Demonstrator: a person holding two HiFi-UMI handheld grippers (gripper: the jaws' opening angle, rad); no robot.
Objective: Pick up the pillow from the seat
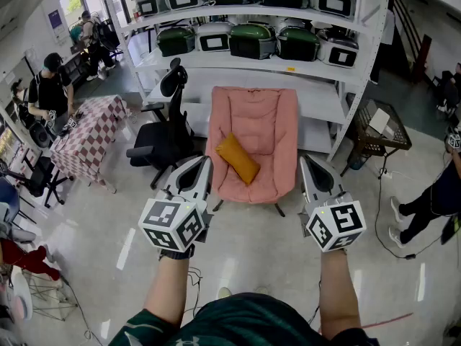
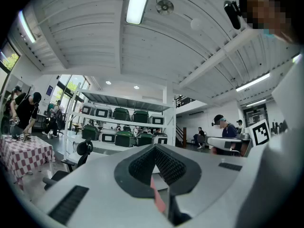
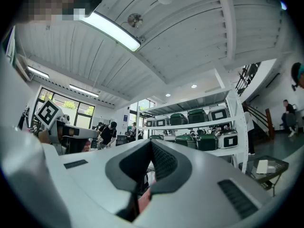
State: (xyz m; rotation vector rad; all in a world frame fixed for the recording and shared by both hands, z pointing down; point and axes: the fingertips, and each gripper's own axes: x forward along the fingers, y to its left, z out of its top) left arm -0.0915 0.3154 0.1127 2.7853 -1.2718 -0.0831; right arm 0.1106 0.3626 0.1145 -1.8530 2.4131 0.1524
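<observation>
We face the pink chair (image 1: 263, 121), with bare floor (image 1: 252, 244) wide open between us and its front edge. The orange pillow (image 1: 238, 158) lies slantwise on the seat, nearer its left edge, and nothing touches it. A black office chair (image 1: 164, 139) crowds in just beside the pink chair's left side, and the white shelving rack (image 1: 238, 67) stands close behind its back. A wire side table (image 1: 378, 132) sits off to the right, leaving free floor on that flank. The left gripper (image 1: 205, 163) and right gripper (image 1: 305, 161) hover short of the chair, one toward each front corner. Both claws are pressed together, empty, touching nothing.
</observation>
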